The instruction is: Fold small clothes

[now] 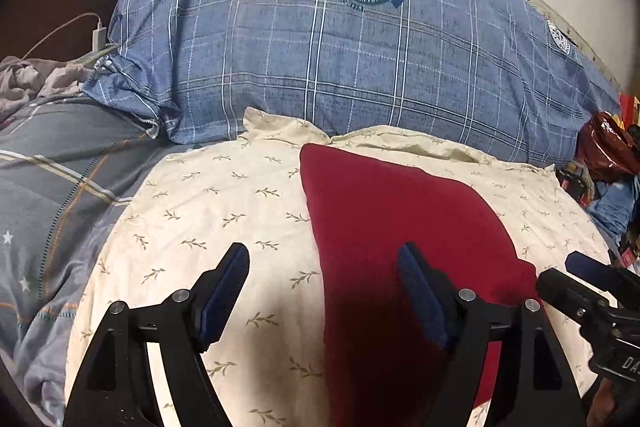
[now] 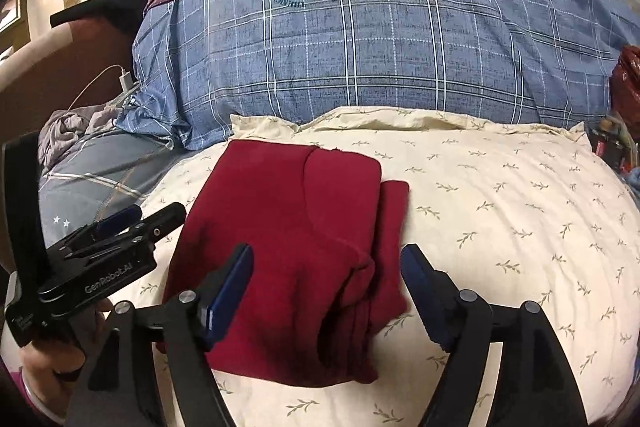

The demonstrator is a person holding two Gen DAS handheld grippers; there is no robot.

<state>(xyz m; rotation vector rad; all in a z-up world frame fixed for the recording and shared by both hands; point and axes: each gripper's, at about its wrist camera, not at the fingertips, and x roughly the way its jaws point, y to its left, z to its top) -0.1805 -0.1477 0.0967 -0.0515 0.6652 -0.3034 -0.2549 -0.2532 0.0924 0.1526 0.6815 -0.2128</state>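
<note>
Looking along the left gripper (image 1: pixel 323 291), I see its fingers spread wide apart and holding nothing, poised just above the red garment (image 1: pixel 408 227), which lies on the cream leaf-print pillow (image 1: pixel 208 211) on the bed. From here the cloth shows one smooth, straight left edge and a flat top. The right gripper (image 1: pixel 592 287) pokes in at the far right, just beside the garment's edge. A big blue plaid pillow (image 1: pixel 320 47) sits behind.

Along the right gripper (image 2: pixel 327 287), the fingers are likewise apart and empty over the garment (image 2: pixel 288 227). This view tells more: the garment is already a compact, layered rectangle, with folded flaps stacked and a narrower strip peeking out along its right side. The left gripper (image 2: pixel 120 227) hangs beside its left edge. The folding looks nearly finished to me; perhaps only a tidying of that right strip or a last fold remains.
</note>
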